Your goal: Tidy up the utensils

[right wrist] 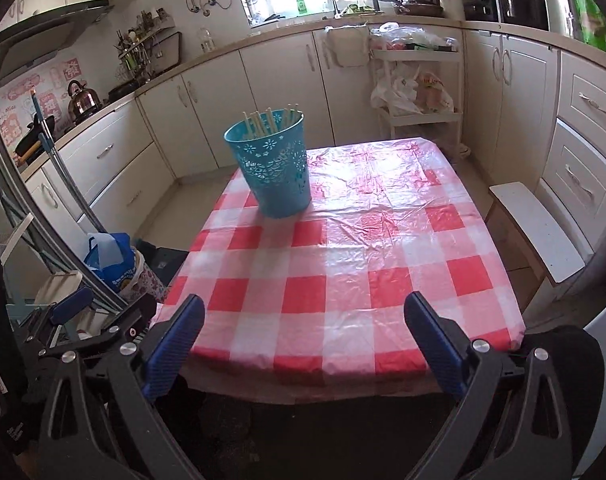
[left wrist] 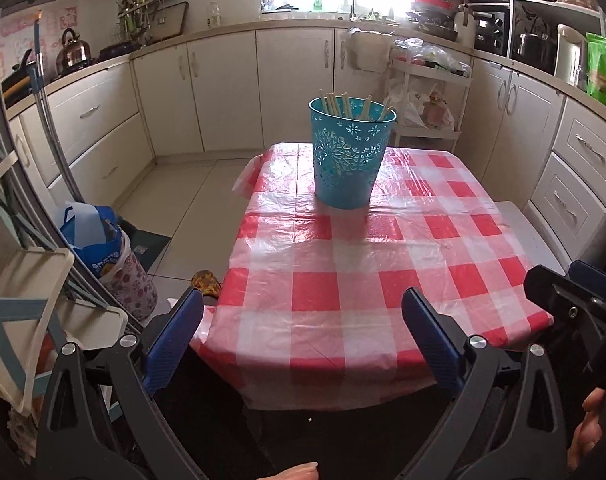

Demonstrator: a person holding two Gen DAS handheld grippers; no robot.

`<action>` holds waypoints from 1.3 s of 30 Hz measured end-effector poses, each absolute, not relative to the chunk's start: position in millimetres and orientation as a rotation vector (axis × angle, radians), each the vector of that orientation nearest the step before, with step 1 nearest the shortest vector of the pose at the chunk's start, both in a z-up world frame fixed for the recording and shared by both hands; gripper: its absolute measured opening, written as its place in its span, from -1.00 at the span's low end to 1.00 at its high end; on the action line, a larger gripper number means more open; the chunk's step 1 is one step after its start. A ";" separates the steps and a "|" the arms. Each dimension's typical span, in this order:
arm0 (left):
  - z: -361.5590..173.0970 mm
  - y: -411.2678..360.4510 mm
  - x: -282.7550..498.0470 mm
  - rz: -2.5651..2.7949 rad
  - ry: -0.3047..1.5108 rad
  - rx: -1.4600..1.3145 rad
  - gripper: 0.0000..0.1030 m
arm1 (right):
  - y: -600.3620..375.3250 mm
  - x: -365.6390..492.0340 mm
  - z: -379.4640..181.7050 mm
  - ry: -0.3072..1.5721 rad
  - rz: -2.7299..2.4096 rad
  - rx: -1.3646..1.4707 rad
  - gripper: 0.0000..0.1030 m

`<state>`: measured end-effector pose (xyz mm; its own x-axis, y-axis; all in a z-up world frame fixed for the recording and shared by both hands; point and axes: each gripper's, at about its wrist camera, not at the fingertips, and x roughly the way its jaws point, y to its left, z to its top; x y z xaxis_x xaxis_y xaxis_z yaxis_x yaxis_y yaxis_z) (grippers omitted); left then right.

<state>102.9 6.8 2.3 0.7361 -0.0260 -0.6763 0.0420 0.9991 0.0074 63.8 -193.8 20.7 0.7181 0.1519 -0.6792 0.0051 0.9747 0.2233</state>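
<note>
A teal perforated bucket (left wrist: 349,152) stands upright on the far part of the table with the red-and-white checked cloth (left wrist: 343,280). Several pale chopsticks (left wrist: 345,106) stand inside it. The bucket (right wrist: 273,168) and chopsticks (right wrist: 269,120) also show in the right wrist view, on the cloth (right wrist: 343,280). My left gripper (left wrist: 303,300) is open and empty, at the table's near edge. My right gripper (right wrist: 303,306) is open and empty, also at the near edge. The right gripper shows at the right side of the left wrist view (left wrist: 575,296).
Cream kitchen cabinets (left wrist: 223,88) ring the room. A white trolley with bags (left wrist: 427,92) stands behind the table. A blue bag in a floral bin (left wrist: 103,240) and a folded rack (left wrist: 31,300) stand at the left. A white bench (right wrist: 539,228) stands at the right.
</note>
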 end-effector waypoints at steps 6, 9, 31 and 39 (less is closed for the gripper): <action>18.4 18.6 59.0 -0.027 0.731 0.005 0.85 | -177.9 24.3 37.6 0.749 0.084 0.166 0.86; 20.3 26.3 50.3 -0.031 0.745 -0.006 0.85 | -171.3 7.6 40.0 0.726 0.094 0.184 0.86; 25.6 16.9 38.8 -0.052 0.783 0.105 0.85 | -167.2 -16.6 31.2 0.705 0.053 0.215 0.86; 39.1 1.8 24.6 -0.046 0.752 0.124 0.85 | -186.6 -34.7 39.6 0.653 0.037 0.247 0.86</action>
<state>24.6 1.8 39.1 0.7295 0.0030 -0.6839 0.0856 0.9917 0.0957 -34.7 -186.6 39.6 0.7946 0.1117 -0.5967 0.0431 0.9701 0.2389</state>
